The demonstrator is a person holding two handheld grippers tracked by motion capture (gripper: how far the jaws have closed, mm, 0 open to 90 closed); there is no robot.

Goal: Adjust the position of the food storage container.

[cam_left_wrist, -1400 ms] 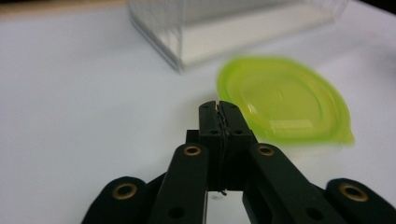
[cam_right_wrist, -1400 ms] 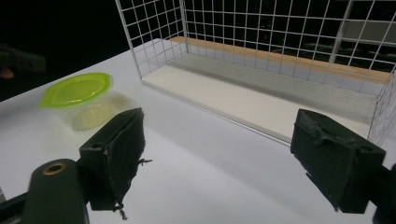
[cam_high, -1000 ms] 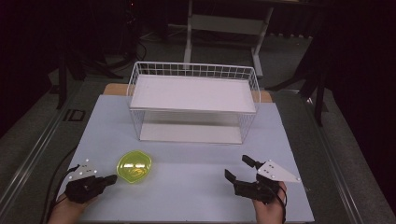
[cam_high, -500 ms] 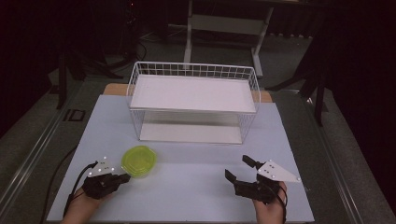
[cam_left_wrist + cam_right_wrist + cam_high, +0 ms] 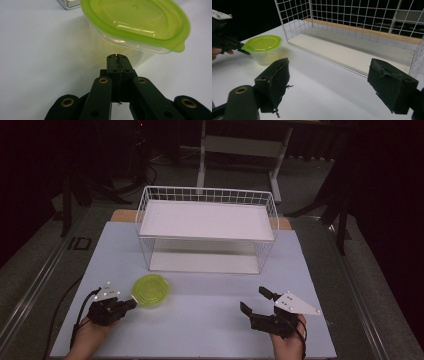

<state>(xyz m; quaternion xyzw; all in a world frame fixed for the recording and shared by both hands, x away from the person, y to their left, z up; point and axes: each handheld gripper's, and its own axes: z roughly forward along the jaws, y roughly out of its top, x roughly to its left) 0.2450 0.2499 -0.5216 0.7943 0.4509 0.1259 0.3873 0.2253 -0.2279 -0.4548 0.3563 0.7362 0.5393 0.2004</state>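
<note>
tub (image 5: 149, 290): pushed toward 2 o'clock, nearer the wire rack (image 5: 207, 231)
left gripper (image 5: 131, 303): jaws together, tips against tub
right gripper (image 5: 256, 302): jaws apart, empty

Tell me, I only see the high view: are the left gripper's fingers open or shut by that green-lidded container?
Observer: Shut. The left gripper has its fingers pressed together, nothing between them.
Operator: Do they touch the container?
Observer: Its tips sit by the clear wall of the container, under the green lid; contact is unclear.
Operator: And the right one?
Observer: The right gripper is wide open, empty, facing the wire basket.
</note>
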